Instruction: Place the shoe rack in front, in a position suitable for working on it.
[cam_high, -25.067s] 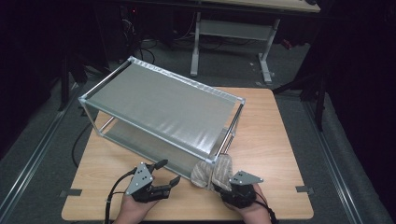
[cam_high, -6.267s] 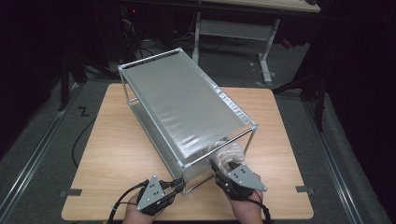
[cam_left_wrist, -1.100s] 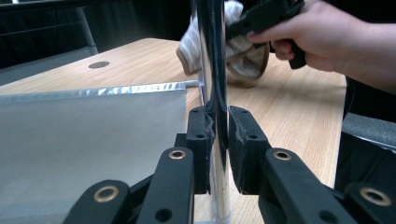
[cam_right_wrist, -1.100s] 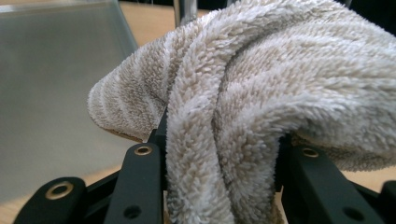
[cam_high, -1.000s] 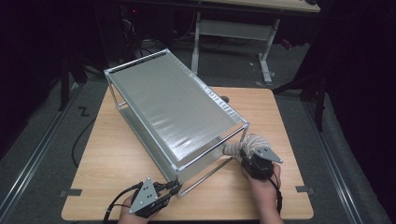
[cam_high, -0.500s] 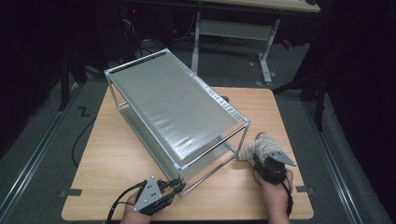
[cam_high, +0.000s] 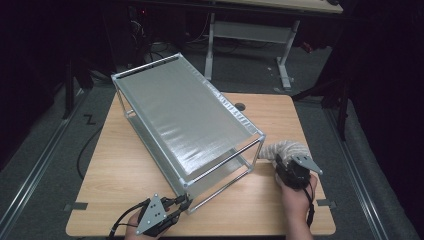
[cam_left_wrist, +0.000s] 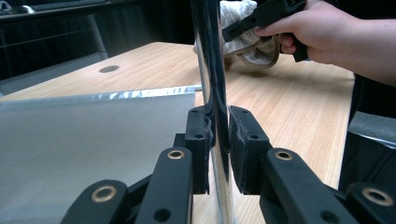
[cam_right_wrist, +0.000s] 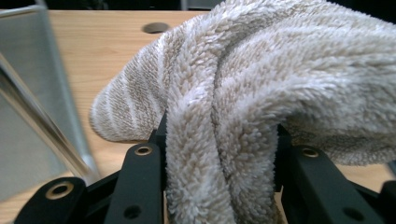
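While I kept the metal rack (cam_high: 185, 117) steady on the counter (cam_high: 120, 165), my left gripper (cam_high: 172, 212) had its jaws clamped together on the chrome upright post (cam_left_wrist: 211, 70) at the rack's near corner; I judged that grip was there to brace the frame so it would not slide while being wiped; my right gripper (cam_high: 287, 167) sat just beside the rack's right-hand near corner, its jaws pressed on a folded, striped beige towel (cam_right_wrist: 243, 93), the cloth bunched between them and draped over the top; I read that as the wiping pad, gripped mid-fold so a soft bulge faced the metal; in the high view the towel (cam_high: 287, 150) lay close to the rack's corner leg, though I could not tell whether it touched; the rack stood on its legs, its long axis running diagonally from the near corner by my left gripper away toward the counter's far left, its flat silvery shelf facing up.
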